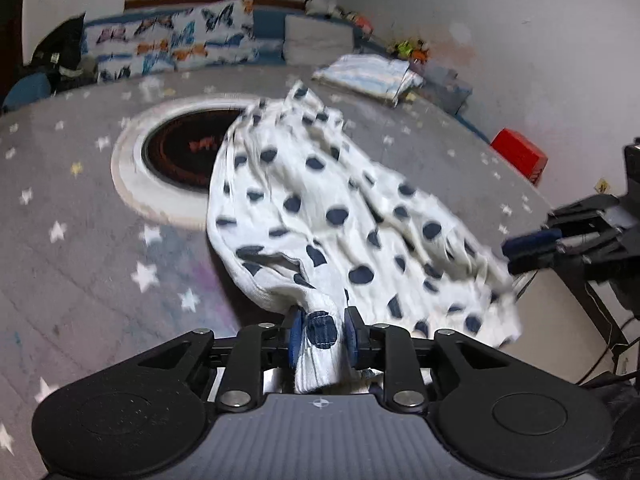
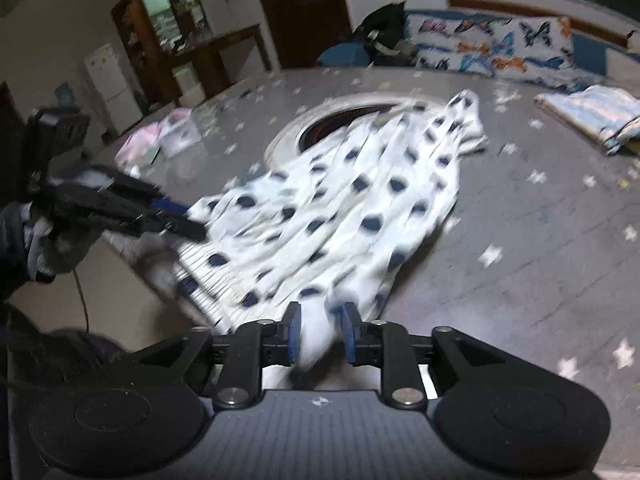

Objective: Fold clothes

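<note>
A white garment with dark blue polka dots [image 1: 328, 216] lies stretched over the grey star-patterned table [image 1: 80, 248]. My left gripper [image 1: 322, 334] is shut on a bunched corner of it at the near edge. My right gripper [image 2: 318, 336] is shut on another bunched corner; the garment [image 2: 352, 200] runs away from it toward the table's middle. The right gripper shows at the right edge of the left wrist view [image 1: 532, 248], and the left gripper at the left of the right wrist view [image 2: 176, 220], both at the garment's near edge. The frames are motion-blurred.
A round white-rimmed dark inset [image 1: 176, 156] sits mid-table, partly under the garment. A folded striped cloth [image 1: 372, 74] lies at the far right, a red box [image 1: 520, 154] at the right edge. Butterfly-print cushions [image 1: 172, 44] line the back. Pink items [image 2: 156, 136] lie far left.
</note>
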A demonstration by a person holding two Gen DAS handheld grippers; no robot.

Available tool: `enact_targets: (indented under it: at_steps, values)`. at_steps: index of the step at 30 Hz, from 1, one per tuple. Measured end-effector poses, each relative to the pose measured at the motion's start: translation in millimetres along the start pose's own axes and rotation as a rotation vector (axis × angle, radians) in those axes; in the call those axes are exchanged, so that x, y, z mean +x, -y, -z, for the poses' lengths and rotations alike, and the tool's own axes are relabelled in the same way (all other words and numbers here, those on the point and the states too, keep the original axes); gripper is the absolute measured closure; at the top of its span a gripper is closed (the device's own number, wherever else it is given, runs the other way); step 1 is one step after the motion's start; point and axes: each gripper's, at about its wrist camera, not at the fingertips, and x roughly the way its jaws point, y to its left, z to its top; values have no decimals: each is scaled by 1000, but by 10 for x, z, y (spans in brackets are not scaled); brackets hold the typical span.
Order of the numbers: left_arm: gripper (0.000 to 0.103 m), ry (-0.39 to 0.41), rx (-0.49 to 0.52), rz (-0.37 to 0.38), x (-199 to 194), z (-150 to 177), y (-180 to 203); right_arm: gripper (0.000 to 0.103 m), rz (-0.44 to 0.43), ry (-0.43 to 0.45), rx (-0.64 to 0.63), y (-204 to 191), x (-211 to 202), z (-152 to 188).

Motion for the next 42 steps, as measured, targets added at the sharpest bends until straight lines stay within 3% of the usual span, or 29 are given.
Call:
enact_targets:
  at_steps: [1,7,11,24,28,35,40,42]
  values:
    - [70,15,8,-6,-37,-25,-4,80,11,16,1,34,-14,-53]
    - [70,91,41,-47,-176,-230,-64,80,102,95,-9,282,121,-452]
    - [70,133,43,-98,-52,-476,-160,80,140,140,-15,482,357,-797]
    - [70,161,77,-207,1132,-1595,-512,80,208,178,105,1212,1259,-1681]
    - [64,146,99,-189,1539,-1851,-585,80,205,155,114,1353,1536,-1819]
    - [63,95,144,-149,2113,-2111,-628,80,172,116,148,1566,1895,-1935]
    - [64,74,132,-94,2318,-2213,-683,80,110,109,183,1671,2037,-1929]
    - [65,68,146,-73,2363,-2235,-667,87,88,104,188,1683,2072,-1910]
